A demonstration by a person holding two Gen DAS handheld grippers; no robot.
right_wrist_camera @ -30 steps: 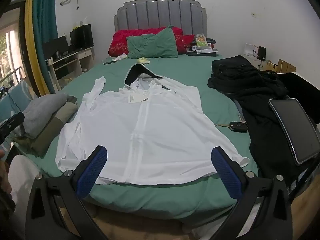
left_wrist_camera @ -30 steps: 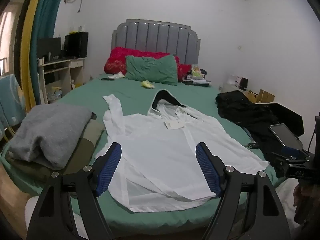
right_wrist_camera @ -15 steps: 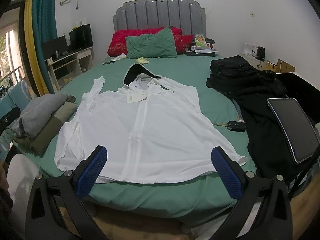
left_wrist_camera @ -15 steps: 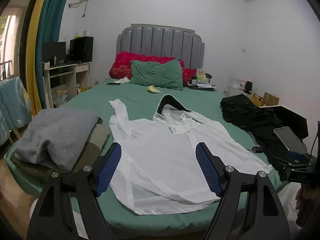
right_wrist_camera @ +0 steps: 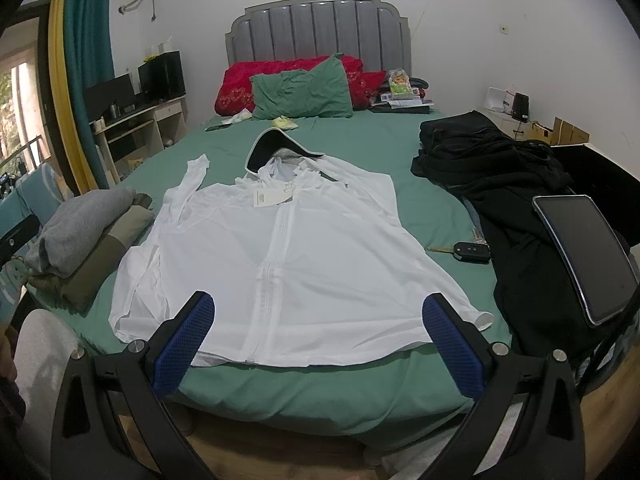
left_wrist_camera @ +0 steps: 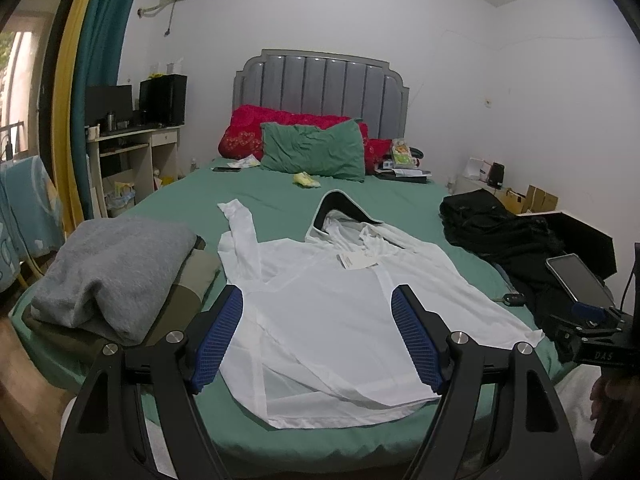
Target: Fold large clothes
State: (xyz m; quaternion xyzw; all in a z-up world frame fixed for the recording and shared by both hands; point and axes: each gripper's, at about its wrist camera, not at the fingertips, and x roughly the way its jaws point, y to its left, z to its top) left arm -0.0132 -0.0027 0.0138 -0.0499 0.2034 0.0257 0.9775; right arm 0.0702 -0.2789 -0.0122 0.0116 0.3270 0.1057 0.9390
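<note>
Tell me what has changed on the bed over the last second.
Only the cameras shifted: the left gripper tilted up a little, so more wall shows above the headboard, and the right gripper eased back slightly from the bed. Both stayed open; nothing was gripped or released. The white hooded jacket lies spread flat as before, and the grey folded pile, black clothes, tablet and car key have not moved.

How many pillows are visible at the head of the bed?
2. A green pillow lies in front, and a red pillow sits behind it against the headboard. The red one may be more than one; the green pillow hides its middle.
</note>
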